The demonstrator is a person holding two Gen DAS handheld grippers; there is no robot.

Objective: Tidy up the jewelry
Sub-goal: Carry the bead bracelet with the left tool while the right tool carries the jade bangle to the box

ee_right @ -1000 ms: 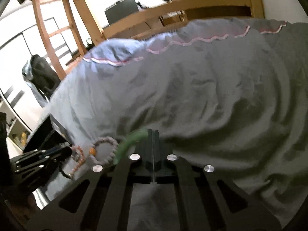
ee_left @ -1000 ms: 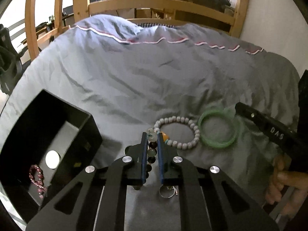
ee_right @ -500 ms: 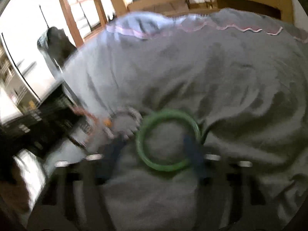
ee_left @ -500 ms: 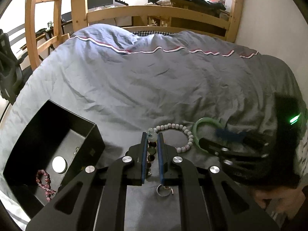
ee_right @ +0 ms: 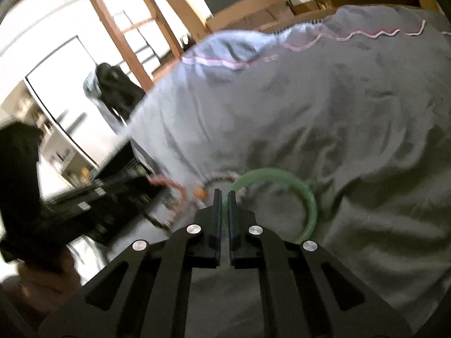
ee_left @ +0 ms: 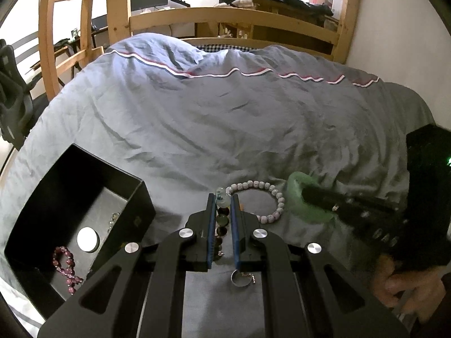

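My left gripper is shut on a dark beaded bracelet and holds it just above the grey bedspread, right of an open black box. The box holds a pink bead bracelet and a white disc. A white bead bracelet lies ahead of the left gripper. My right gripper is shut on the rim of a green bangle; it also shows in the left wrist view. A small ring lies below the left gripper.
The wrinkled grey bedspread covers the bed. A wooden bed frame runs along the back and left. A white wall stands at the right. The right wrist view is blurred.
My right gripper opened over the green bangle, then closed on its rim. My left gripper kept hold of the dark beaded bracelet and lifted slightly.
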